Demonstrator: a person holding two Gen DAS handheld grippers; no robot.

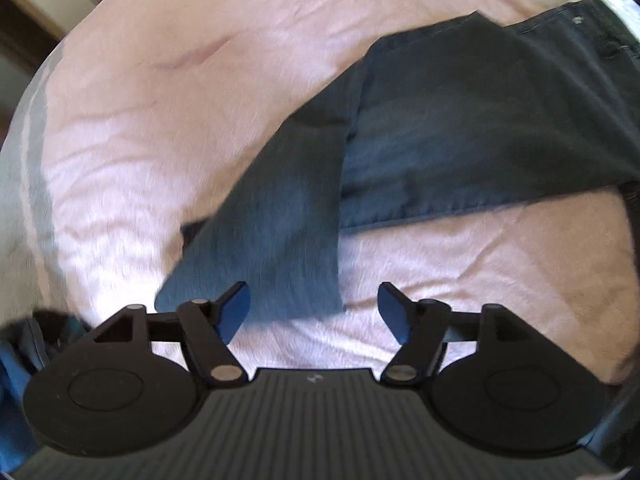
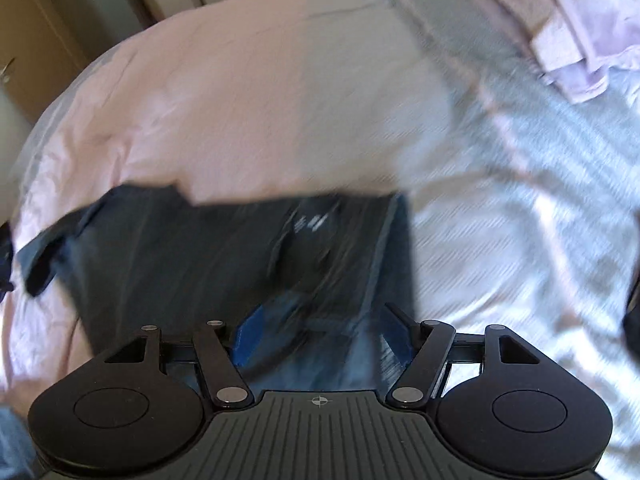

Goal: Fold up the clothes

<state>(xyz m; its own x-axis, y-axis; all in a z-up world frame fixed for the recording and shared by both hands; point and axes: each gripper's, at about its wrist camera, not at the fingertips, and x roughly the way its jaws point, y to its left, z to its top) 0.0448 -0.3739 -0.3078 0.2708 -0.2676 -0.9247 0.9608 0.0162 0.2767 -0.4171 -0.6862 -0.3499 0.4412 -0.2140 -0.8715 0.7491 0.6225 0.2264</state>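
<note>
A pair of dark blue jeans (image 1: 440,120) lies on the pink bedsheet (image 1: 160,120), one leg folded back across the other so that its hem points toward my left gripper (image 1: 316,312). That gripper hovers just short of the hem, open, with nothing between its blue pads (image 1: 236,312). In the blurred right wrist view the jeans (image 2: 200,248) spread under my right gripper (image 2: 322,334). It is open too, and the denim lies below the gap between its pads (image 2: 250,332) without being pinched.
A folded lilac garment (image 2: 580,40) rests at the far right on a grey-and-white striped blanket (image 2: 540,200). A wooden cupboard (image 2: 32,40) stands beyond the bed's left edge. Some blue fabric (image 1: 20,352) shows at the lower left.
</note>
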